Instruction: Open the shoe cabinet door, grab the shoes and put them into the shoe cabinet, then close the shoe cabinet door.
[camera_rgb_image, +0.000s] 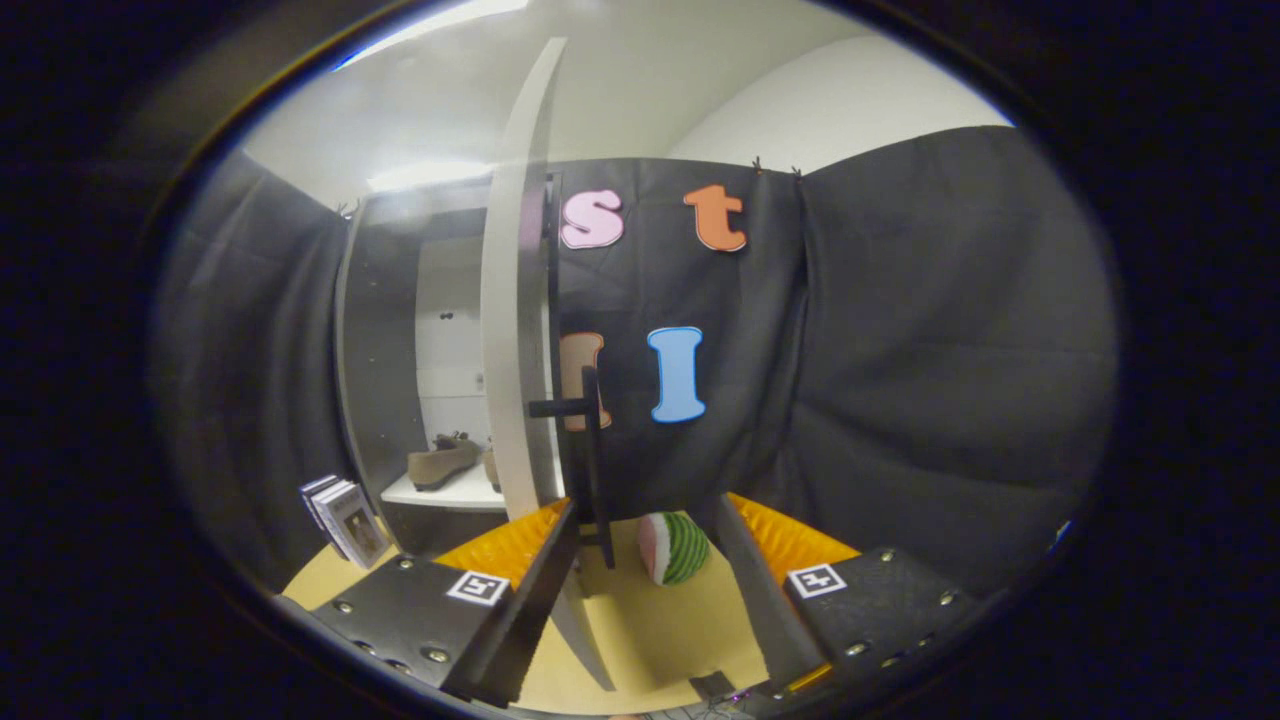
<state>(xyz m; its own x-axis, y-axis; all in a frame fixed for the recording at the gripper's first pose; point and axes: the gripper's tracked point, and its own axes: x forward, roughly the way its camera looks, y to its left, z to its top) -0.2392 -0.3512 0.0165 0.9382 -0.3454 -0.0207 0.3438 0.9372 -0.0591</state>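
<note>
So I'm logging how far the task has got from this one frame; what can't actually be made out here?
- Second shoe in the gripper view: the open cabinet door covers most of it; the first shoe shows whole.
- Cabinet's upper interior: dim and small, contents unclear.
- Door handle: seen edge-on; whether the open gripper touches it is unclear.
- Books beside the cabinet: covers too small to make out.

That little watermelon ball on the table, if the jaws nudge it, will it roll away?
Probably yes: the watermelon ball looks rounded and sits loose on the flat table, just beyond the open gripper. It looks soft and plush, so likely light. One flatter cut face may stop it rolling far.
</note>
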